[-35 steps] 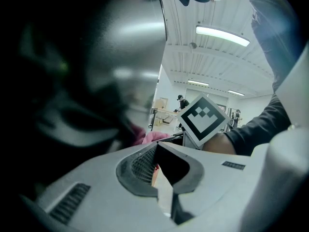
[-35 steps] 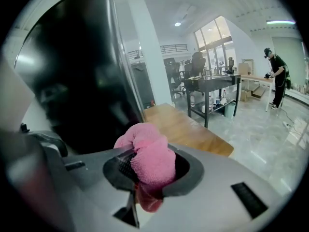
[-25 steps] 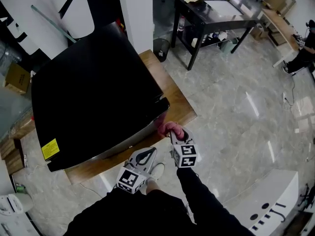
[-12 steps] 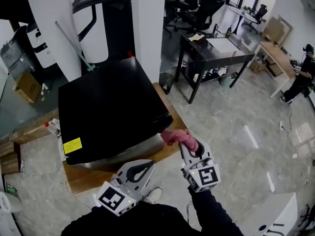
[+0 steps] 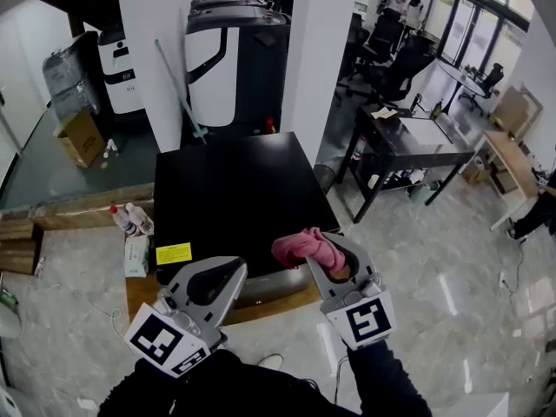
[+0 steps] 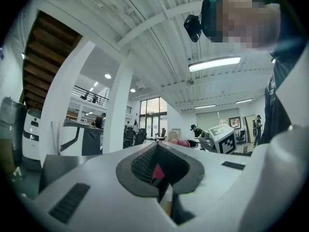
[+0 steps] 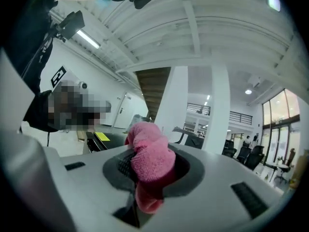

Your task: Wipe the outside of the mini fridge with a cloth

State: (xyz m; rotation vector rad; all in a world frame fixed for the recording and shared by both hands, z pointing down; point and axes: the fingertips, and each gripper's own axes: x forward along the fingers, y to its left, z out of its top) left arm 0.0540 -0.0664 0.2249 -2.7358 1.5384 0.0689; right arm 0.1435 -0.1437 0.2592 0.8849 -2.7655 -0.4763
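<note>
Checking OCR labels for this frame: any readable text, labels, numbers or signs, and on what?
No text can be read.
Yellow sticker on the mini fridge top: print too small.
Bottle labels beside the fridge: too small.
Left marker cube, right marker cube: square patterns only, no letters.

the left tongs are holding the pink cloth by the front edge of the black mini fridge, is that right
Not quite. The pink cloth is clamped in the right tongs, not the left, and the right gripper view shows this plainly. The left tongs are shut with no cloth in them. The rest holds: the cloth is by the front edge of the black mini fridge.
</note>
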